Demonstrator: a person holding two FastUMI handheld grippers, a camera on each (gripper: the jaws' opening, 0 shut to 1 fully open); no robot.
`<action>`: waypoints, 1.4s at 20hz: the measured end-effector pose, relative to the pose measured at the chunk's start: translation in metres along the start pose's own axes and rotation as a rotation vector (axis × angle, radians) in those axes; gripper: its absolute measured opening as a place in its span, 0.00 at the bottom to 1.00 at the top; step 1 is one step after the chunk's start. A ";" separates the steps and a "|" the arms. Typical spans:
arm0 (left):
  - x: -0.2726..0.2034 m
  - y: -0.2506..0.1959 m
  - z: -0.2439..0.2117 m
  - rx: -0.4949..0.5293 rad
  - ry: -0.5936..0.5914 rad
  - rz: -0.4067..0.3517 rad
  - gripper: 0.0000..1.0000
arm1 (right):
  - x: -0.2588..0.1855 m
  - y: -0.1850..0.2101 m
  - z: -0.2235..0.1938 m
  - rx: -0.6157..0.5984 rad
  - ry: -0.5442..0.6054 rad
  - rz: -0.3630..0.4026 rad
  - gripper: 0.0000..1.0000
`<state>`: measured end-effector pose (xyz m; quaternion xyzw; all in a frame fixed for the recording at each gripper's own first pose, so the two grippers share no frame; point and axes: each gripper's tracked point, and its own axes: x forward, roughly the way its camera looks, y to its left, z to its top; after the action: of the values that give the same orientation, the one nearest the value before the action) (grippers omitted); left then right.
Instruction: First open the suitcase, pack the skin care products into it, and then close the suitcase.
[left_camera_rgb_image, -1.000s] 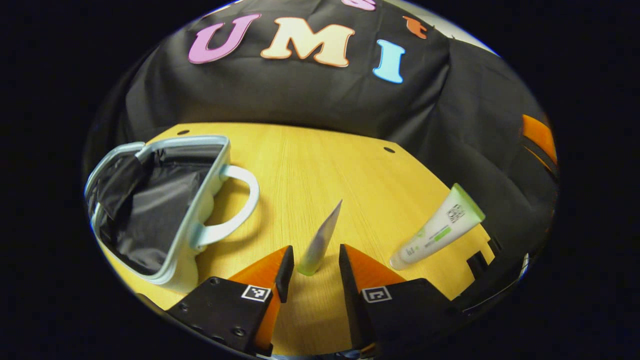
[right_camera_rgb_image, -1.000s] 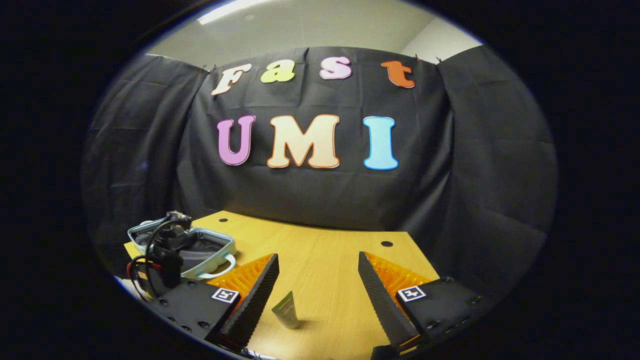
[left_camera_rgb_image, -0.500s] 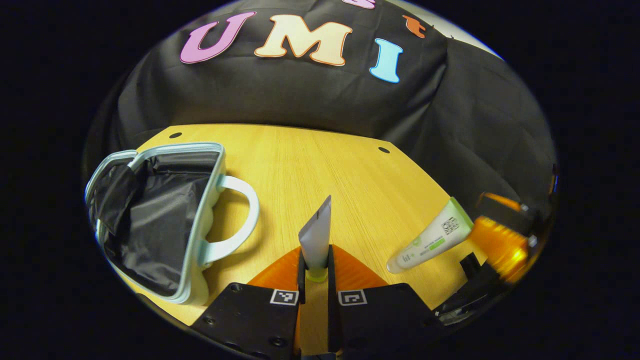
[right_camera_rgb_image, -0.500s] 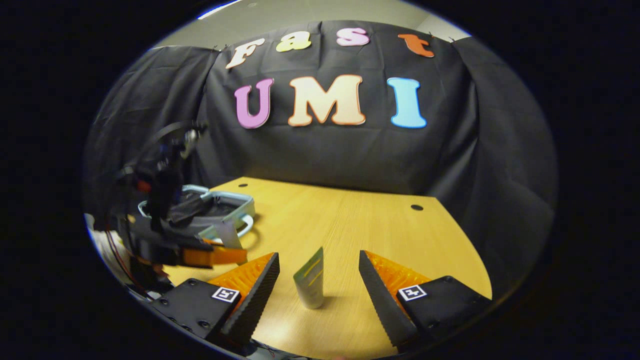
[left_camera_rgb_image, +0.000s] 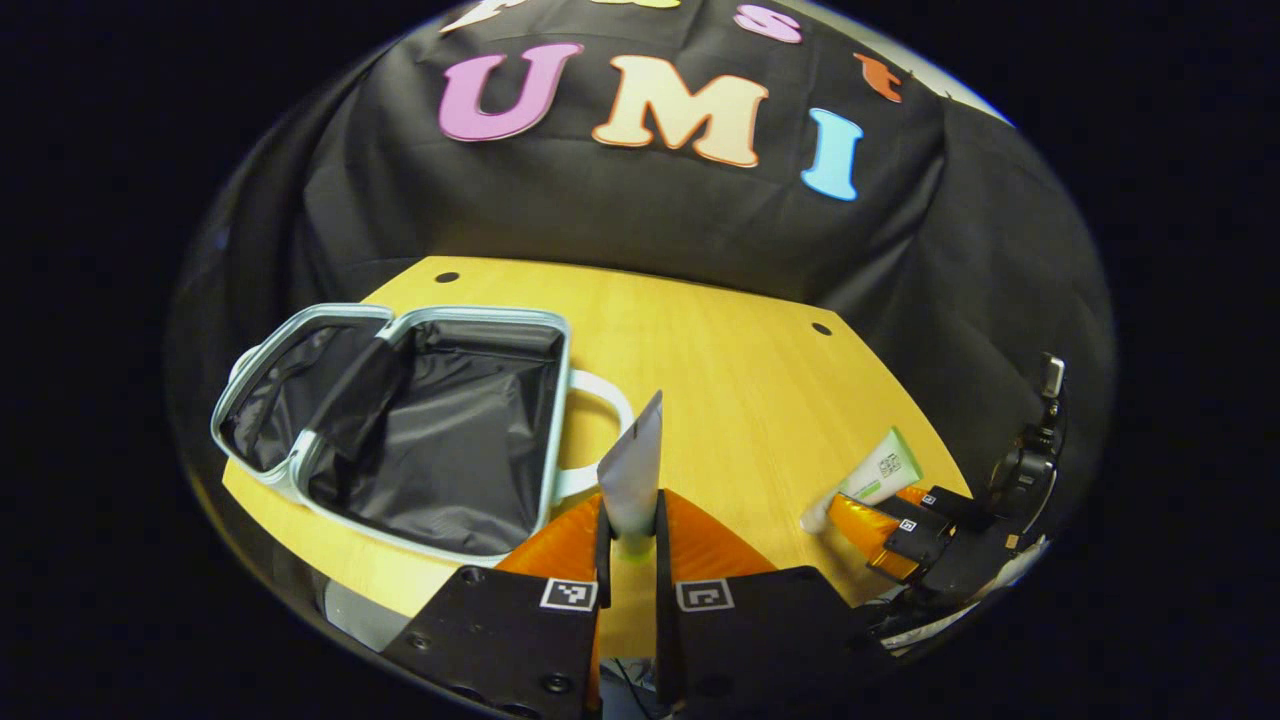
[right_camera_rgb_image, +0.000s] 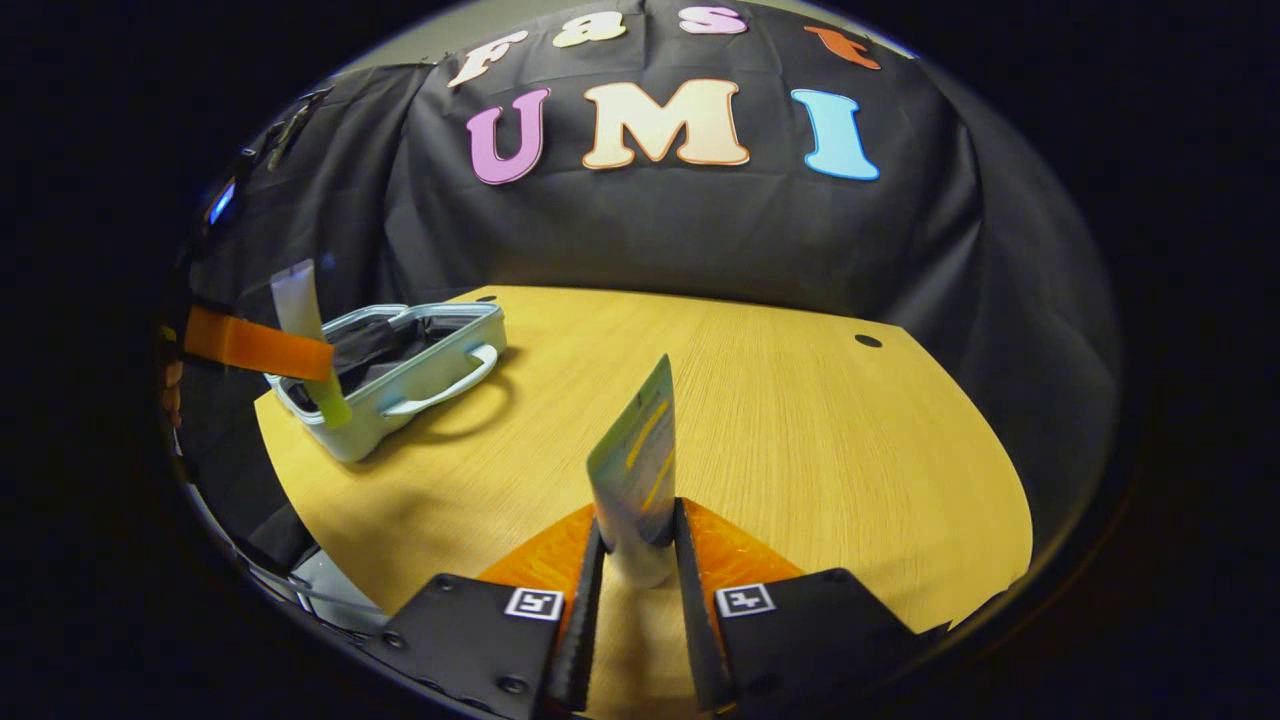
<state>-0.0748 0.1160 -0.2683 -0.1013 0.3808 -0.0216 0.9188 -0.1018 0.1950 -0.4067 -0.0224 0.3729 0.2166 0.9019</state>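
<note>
Your suitcase (left_camera_rgb_image: 400, 420) already lies open on the left part of the desk (left_camera_rgb_image: 720, 380), both dark-lined halves facing up and, as far as you can see, with nothing in them, so the opening step looks done and the packing has only begun. Your left hand-held gripper (left_camera_rgb_image: 630, 530) is clamped on a grey tube (left_camera_rgb_image: 632, 475), cap end down between the fingers and crimped end up, held just right of the suitcase's near rim by the handle (left_camera_rgb_image: 600, 425). Your right hand-held gripper (right_camera_rgb_image: 638, 545) is pressed onto a second tube (right_camera_rgb_image: 635, 470) with yellow stripes, standing upright in its grip over the near middle of the desk, well apart from the suitcase (right_camera_rgb_image: 400, 365). The left gripper view shows that same tube (left_camera_rgb_image: 868, 480) at the desk's right edge, in the right gripper's fingers. What is left for you, by the look of it: carry both tubes over the open halves, release them inside, then fold the suitcase closed.
</note>
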 end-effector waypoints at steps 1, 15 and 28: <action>-0.002 0.008 -0.001 -0.002 0.003 0.011 0.14 | 0.000 0.006 0.004 0.001 0.004 0.021 0.29; 0.061 0.169 0.004 -0.001 0.222 0.101 0.14 | 0.010 0.193 0.159 0.132 0.008 0.271 0.18; 0.043 0.234 0.065 -0.038 0.047 -0.102 0.93 | 0.086 0.349 0.080 0.149 0.323 0.277 0.19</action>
<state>-0.0078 0.3510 -0.3009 -0.1374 0.3972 -0.0634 0.9052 -0.1370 0.5597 -0.3658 0.0613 0.5271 0.3037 0.7913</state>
